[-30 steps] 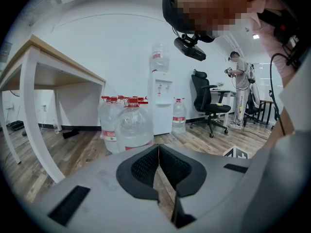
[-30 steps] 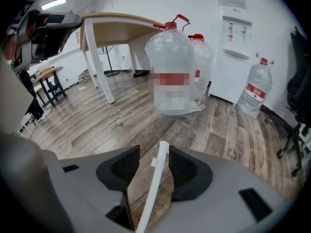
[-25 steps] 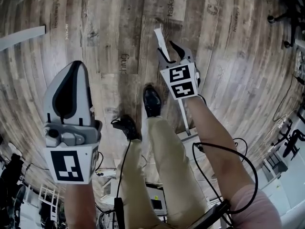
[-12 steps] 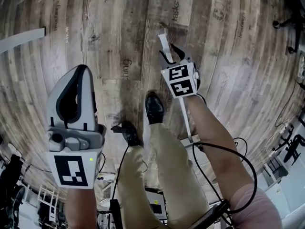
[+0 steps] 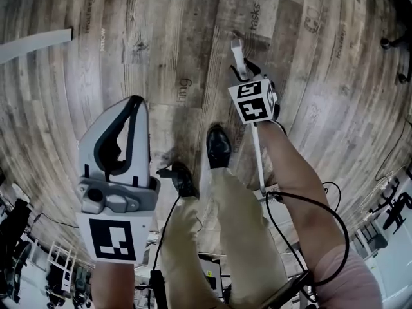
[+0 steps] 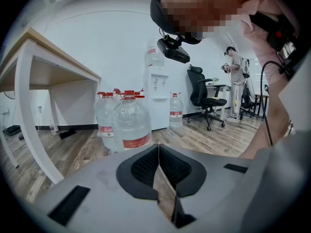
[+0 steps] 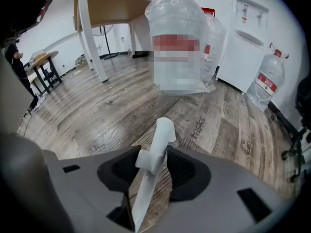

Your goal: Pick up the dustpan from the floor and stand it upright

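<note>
Two tongs: the left tongs [image 5: 134,102] and the right tongs [image 5: 244,71], one in each of the person's hands.
Left tongs: pressed together with nothing between them, held up in the air near the person's left side.
Right tongs: squeezed on the white dustpan handle [image 7: 154,154], a little below its top end.
Dustpan: in the right tongs. In the head view its long handle [image 5: 259,156] runs from the tongs down past the person's right leg.
Pan part: it cannot be seen. The arm and the leg hide the low end.
Floor: brown wood planks [image 5: 161,44] with bare room ahead of the black shoes [image 5: 219,145].
Nearby things: a big water jug [image 7: 177,42] stands well away on the floor. A black cable [image 5: 322,201] hangs close to the low end of the handle.
Step now: it looks like the dustpan is picked up and needs to be stood up straight.
How to do it well: hold the handle tight so it does not slip or spin.
Tilt: bring the handle straight up and down before the pan meets the floor.
Landing: set the pan down flat on a bare plank, away from the shoes and the cable.
Letting go: open the right tongs slowly and see that the dustpan stays standing.
Helper: the left tongs could steady the handle if it starts to tip.
</note>
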The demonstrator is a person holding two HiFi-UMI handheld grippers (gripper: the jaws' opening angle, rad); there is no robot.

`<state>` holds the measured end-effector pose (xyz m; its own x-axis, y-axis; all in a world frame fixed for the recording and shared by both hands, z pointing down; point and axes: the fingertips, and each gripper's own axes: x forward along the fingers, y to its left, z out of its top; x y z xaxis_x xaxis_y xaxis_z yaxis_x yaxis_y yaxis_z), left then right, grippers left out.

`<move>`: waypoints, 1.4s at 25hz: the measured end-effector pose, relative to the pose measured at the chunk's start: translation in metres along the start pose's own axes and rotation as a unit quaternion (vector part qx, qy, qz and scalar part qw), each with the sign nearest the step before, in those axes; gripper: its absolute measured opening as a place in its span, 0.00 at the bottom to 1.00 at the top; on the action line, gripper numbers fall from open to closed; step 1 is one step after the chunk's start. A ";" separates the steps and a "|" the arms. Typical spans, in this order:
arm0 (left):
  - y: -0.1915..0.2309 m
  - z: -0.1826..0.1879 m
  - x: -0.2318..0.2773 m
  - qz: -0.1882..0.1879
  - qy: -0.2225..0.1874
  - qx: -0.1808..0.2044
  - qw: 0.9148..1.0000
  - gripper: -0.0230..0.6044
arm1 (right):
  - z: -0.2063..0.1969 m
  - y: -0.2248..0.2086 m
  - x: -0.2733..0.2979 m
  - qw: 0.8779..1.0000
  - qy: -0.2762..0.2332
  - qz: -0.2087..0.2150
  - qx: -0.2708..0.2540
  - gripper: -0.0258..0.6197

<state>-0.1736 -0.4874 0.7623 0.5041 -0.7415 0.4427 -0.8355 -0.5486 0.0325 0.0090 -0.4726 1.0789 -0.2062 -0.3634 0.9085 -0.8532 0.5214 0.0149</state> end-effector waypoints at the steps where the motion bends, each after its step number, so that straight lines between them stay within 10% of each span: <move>1: 0.001 0.000 -0.002 0.000 0.001 0.001 1.000 0.06 | -0.001 0.000 0.002 1.000 0.005 -0.002 -0.002 0.30; 13: -0.010 0.040 -0.033 -0.006 -0.025 -0.001 1.000 0.06 | 0.012 -0.012 -0.057 0.999 -0.009 -0.035 0.025 0.26; 35: -0.059 0.242 -0.163 -0.043 -0.113 0.031 0.992 0.06 | 0.041 -0.038 -0.326 0.983 -0.083 -0.129 0.099 0.23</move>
<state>-0.1537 -0.4275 0.4710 0.6149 -0.7545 0.2292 -0.7755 -0.6313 0.0025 0.0890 -0.4060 0.7649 -0.0324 -0.5926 0.8048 -0.9606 0.2409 0.1388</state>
